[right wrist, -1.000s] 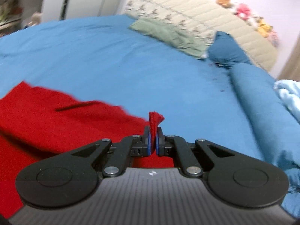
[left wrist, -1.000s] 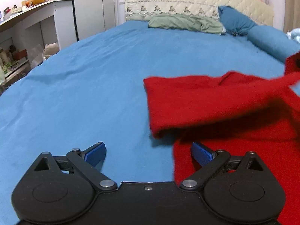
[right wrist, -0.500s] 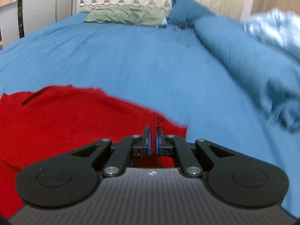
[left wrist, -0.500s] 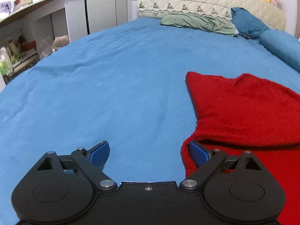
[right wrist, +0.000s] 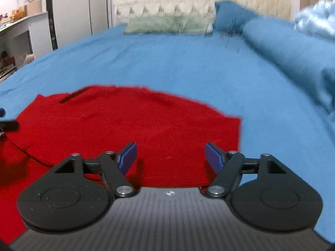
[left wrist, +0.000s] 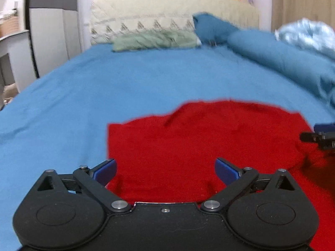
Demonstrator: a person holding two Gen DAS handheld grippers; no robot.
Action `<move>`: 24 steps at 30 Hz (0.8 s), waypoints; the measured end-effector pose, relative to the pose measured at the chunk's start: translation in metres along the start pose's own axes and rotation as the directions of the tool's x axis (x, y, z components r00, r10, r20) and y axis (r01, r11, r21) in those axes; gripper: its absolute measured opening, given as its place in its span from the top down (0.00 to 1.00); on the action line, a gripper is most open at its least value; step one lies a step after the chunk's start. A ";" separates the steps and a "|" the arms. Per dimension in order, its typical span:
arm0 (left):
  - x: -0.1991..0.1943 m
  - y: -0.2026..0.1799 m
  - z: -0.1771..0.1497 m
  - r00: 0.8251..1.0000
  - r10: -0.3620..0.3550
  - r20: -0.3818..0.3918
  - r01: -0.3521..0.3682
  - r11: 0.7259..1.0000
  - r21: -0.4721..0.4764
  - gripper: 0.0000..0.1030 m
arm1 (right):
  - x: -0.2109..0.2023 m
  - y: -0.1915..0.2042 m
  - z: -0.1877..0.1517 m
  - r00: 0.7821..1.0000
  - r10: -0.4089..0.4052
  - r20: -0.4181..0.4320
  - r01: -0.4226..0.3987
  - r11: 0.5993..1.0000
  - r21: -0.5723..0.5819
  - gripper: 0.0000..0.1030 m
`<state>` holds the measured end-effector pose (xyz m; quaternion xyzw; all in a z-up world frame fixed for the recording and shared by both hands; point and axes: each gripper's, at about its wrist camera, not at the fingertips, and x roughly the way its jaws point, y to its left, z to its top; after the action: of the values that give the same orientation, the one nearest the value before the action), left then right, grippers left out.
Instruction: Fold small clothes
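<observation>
A red knit garment [left wrist: 205, 138] lies flat on the blue bed sheet [left wrist: 104, 83]; it also shows in the right wrist view [right wrist: 129, 121]. My left gripper [left wrist: 165, 170] is open and empty, just above the garment's near left part. My right gripper [right wrist: 170, 156] is open and empty over the garment's near right part. The right gripper's tip shows at the right edge of the left wrist view [left wrist: 322, 135]. The left gripper's tip shows at the left edge of the right wrist view [right wrist: 6, 123].
A green pillow [left wrist: 155, 39] and a blue pillow [left wrist: 211, 28] lie at the headboard [left wrist: 167, 10]. A rolled blue duvet [right wrist: 293, 48] and a light blue bundle [left wrist: 307, 33] lie along the right. A white desk [right wrist: 23, 29] stands at the left.
My right gripper has opened and let go of the red garment's edge, which now lies flat. My left gripper has swung right, over the garment.
</observation>
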<state>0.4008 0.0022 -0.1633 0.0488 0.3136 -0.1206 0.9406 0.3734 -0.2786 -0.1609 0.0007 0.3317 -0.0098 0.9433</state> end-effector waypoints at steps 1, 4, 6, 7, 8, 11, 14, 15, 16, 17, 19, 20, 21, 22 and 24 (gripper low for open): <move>0.009 -0.002 -0.003 1.000 0.003 -0.025 -0.003 1.000 0.004 0.02 | 0.008 -0.002 -0.003 1.000 -0.004 -0.022 0.004 1.000 0.023 0.15; 0.021 0.003 -0.015 0.997 0.004 -0.073 -0.006 1.000 -0.023 0.02 | 0.017 -0.018 -0.019 0.999 0.003 -0.038 0.002 0.993 0.121 0.15; 0.016 0.009 -0.022 0.999 0.000 -0.053 -0.001 1.000 -0.029 0.02 | 0.011 -0.020 -0.017 1.000 0.013 -0.020 -0.010 0.991 0.134 0.14; 0.015 0.010 -0.024 0.999 -0.003 -0.050 0.002 1.000 -0.029 0.02 | 0.008 -0.020 -0.013 1.000 0.030 0.003 -0.030 0.989 0.142 0.14; 0.015 0.010 -0.022 0.999 -0.006 -0.051 0.004 1.000 -0.030 0.02 | 0.006 -0.022 -0.007 0.997 0.062 0.037 -0.068 0.985 0.156 0.14; 0.017 0.011 -0.025 0.998 -0.013 -0.058 0.011 0.999 -0.039 0.02 | 0.021 -0.027 0.012 0.995 0.083 0.054 -0.092 0.979 0.181 0.13; 0.018 0.011 -0.028 0.998 -0.015 -0.063 0.013 0.999 -0.039 0.02 | 0.052 -0.034 0.016 0.999 0.035 -0.035 -0.027 0.973 0.229 0.14; 0.017 0.012 -0.029 0.998 -0.016 -0.063 0.014 0.999 -0.037 0.02 | 0.054 -0.036 0.014 0.999 0.009 -0.038 0.000 0.971 0.240 0.14; 0.017 0.012 -0.029 0.998 -0.016 -0.063 0.014 0.999 -0.035 0.02 | 0.056 -0.040 0.014 0.999 -0.010 -0.037 0.019 0.969 0.247 0.15; 0.015 0.013 -0.030 0.998 -0.016 -0.062 0.014 0.999 -0.034 0.02 | 0.057 -0.043 0.015 0.999 -0.021 -0.041 0.031 0.968 0.251 0.15; 0.013 0.011 -0.026 0.998 -0.002 -0.064 0.000 0.999 -0.039 0.04 | 0.048 -0.047 0.016 0.999 -0.023 -0.034 0.031 0.965 0.259 0.17; 0.009 0.011 -0.022 0.998 0.009 -0.062 -0.012 0.999 -0.037 0.04 | 0.039 -0.048 0.018 1.000 -0.027 -0.013 0.029 0.963 0.268 0.16; 0.001 0.009 -0.017 0.997 0.052 -0.051 -0.054 0.998 -0.039 0.05 | 0.024 -0.052 0.019 1.000 -0.020 0.021 0.013 0.962 0.273 0.15; -0.008 0.006 -0.012 0.998 0.057 -0.038 -0.058 0.998 -0.032 0.05 | 0.006 -0.053 0.023 0.998 -0.007 0.059 -0.009 0.965 0.263 0.15; -0.036 0.004 0.003 0.999 0.047 0.002 -0.047 0.999 -0.020 0.04 | -0.027 -0.052 0.029 0.994 0.010 0.105 -0.034 0.972 0.231 0.15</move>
<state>0.3758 0.0128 -0.1390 0.0464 0.3125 -0.0955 0.9440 0.3694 -0.3303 -0.1208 0.1144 0.2792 -0.0383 0.9526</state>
